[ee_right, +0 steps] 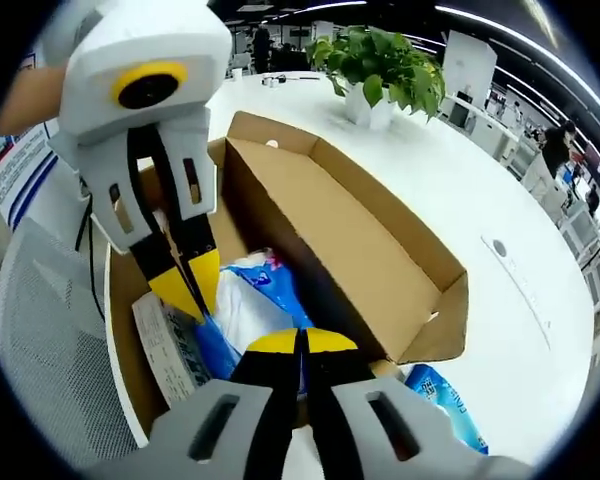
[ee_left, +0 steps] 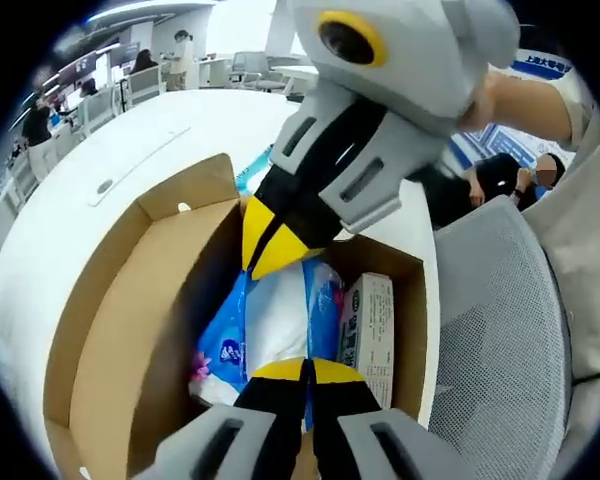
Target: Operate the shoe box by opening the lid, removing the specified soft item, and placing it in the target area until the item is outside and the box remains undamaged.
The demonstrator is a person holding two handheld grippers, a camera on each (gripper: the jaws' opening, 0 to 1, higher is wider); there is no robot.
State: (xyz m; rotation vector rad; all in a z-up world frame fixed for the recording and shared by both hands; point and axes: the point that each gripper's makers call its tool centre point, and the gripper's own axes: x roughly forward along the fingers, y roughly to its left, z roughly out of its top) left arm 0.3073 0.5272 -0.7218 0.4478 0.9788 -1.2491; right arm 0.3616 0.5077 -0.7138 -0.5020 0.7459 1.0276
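Inside the open shoe box (ee_left: 120,330) on the white bench (ee_left: 70,200), I can't read the labels. My left hand-held gripper (ee_left: 305,368) and right hand-held gripper (ee_right: 300,342) each sit pressed together against the blue-white soft pack (ee_left: 280,320).

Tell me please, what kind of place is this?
Most likely an open-plan office. The shoe box sits on a wide white table with a potted plant; rows of desks with people stand behind, and a mesh office chair is alongside.
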